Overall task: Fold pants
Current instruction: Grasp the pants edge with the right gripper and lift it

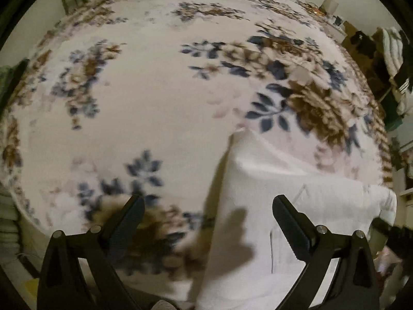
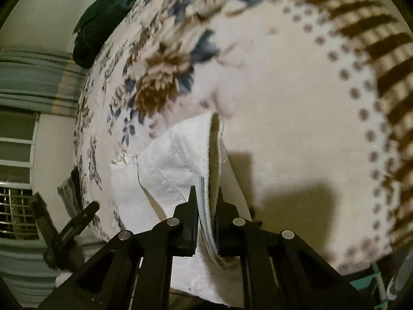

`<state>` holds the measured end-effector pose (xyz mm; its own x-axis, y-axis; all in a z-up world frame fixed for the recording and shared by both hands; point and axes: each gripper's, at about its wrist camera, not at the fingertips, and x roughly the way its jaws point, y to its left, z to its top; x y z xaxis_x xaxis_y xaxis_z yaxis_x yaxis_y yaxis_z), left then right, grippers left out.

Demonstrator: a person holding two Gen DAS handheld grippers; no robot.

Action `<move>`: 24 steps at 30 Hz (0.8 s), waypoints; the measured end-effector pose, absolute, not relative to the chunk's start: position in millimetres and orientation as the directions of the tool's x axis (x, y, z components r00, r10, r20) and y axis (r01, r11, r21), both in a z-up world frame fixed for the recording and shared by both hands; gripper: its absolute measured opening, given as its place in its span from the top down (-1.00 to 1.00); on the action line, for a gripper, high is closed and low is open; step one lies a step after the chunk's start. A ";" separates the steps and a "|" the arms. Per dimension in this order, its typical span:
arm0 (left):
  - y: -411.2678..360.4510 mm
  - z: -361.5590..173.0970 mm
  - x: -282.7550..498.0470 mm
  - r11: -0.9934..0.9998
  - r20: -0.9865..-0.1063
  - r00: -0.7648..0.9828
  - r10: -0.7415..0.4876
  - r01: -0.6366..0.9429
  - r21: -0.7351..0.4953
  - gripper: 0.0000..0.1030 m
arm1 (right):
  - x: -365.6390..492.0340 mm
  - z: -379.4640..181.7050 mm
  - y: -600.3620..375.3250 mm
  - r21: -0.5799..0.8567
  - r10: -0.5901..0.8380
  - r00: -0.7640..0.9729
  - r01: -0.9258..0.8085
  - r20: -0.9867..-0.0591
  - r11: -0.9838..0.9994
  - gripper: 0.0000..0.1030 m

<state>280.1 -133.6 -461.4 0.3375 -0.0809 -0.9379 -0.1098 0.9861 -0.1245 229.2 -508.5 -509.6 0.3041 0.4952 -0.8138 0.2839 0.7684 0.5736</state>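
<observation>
White pants [image 1: 271, 193] lie on a floral blanket [image 1: 144, 108], spread toward the lower right of the left wrist view. My left gripper [image 1: 208, 206] is open and empty, hovering above the pants' left edge. In the right wrist view, my right gripper [image 2: 206, 193] is shut on the ribbed waistband edge of the white pants [image 2: 170, 165] and lifts it off the blanket [image 2: 296, 118]. The rest of the pants hangs and bunches to the left of the gripper. The left gripper's black finger [image 2: 82, 214] shows at the lower left.
A dark green cloth [image 2: 103, 18] lies at the far end of the bed. Curtains [image 2: 33, 77] and a barred window [image 2: 15, 206] stand to the left. Cluttered shelves and hanging clothes [image 1: 389, 59] stand past the bed's right edge.
</observation>
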 end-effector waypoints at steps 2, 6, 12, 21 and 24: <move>-146.5 -468.1 291.2 0.985 -0.940 0.323 -0.108 -0.097 -0.146 -0.96 | 217.9 -496.1 -530.6 0.557 0.463 0.329 0.312 -0.823 0.770 0.80; -170.3 -483.8 308.8 0.986 -0.945 0.307 -0.118 -0.078 -0.148 -0.96 | 197.4 -494.6 -574.7 0.507 0.400 0.328 0.380 -0.856 0.773 0.80; -180.8 -529.3 331.9 0.973 -0.958 0.222 -0.179 -0.105 -0.206 -1.00 | 187.5 -531.7 -603.4 0.448 0.351 0.285 0.459 -0.892 0.767 0.80; -163.8 -477.9 298.1 0.968 -0.940 0.277 -0.197 -0.098 -0.232 -1.00 | 184.7 -542.0 -604.4 0.490 0.444 0.216 0.487 -0.870 0.723 -0.25; -156.2 -476.0 264.3 0.960 -0.945 0.247 -0.216 -0.121 -0.251 -1.00 | 150.3 -525.7 -611.3 0.504 0.446 0.245 0.530 -0.861 0.682 -0.37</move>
<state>264.3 -156.2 -476.0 0.2465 -0.2158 -0.9448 -0.1215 0.9603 -0.2510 150.3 -611.3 -525.7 0.2445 0.4459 -0.8610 0.5295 0.6825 0.5038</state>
